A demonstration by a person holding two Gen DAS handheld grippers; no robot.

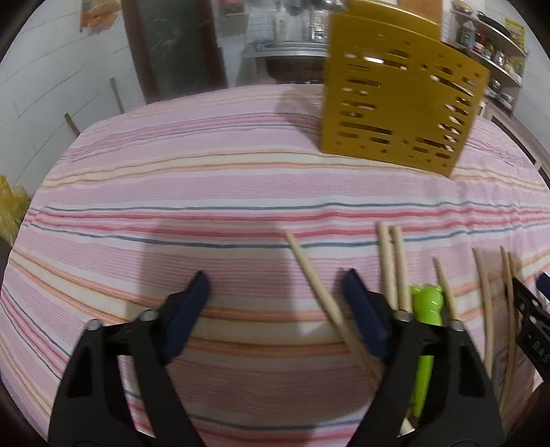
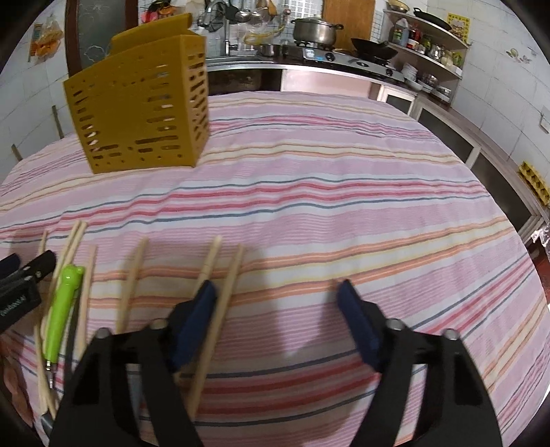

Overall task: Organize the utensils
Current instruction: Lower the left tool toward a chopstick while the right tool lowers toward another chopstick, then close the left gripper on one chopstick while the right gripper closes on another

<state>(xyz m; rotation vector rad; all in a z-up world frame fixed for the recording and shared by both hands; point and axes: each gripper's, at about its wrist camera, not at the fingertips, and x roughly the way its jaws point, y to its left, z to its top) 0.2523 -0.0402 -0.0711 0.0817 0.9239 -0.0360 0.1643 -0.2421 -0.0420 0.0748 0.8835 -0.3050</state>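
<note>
Several wooden chopsticks lie scattered on the striped tablecloth (image 1: 206,192) near its front edge. My left gripper (image 1: 276,283) stands open over the cloth, with one chopstick (image 1: 321,295) slanting between its jaws close to the right pad and not pressed. A green-handled utensil (image 1: 426,302) lies just right of it among more chopsticks. My right gripper (image 2: 277,289) is open too. One chopstick (image 2: 223,306) runs along the inside of its left pad, and another chopstick (image 2: 209,258) passes under that pad. The green-handled utensil (image 2: 63,302) is at its left.
A mustard-yellow perforated utensil holder (image 1: 398,103) (image 2: 144,106) stands upright at the back of the table. Behind the table are a kitchen counter with a stove and pot (image 2: 316,31), and shelves (image 2: 429,44) at the right. The table edge curves away on the right.
</note>
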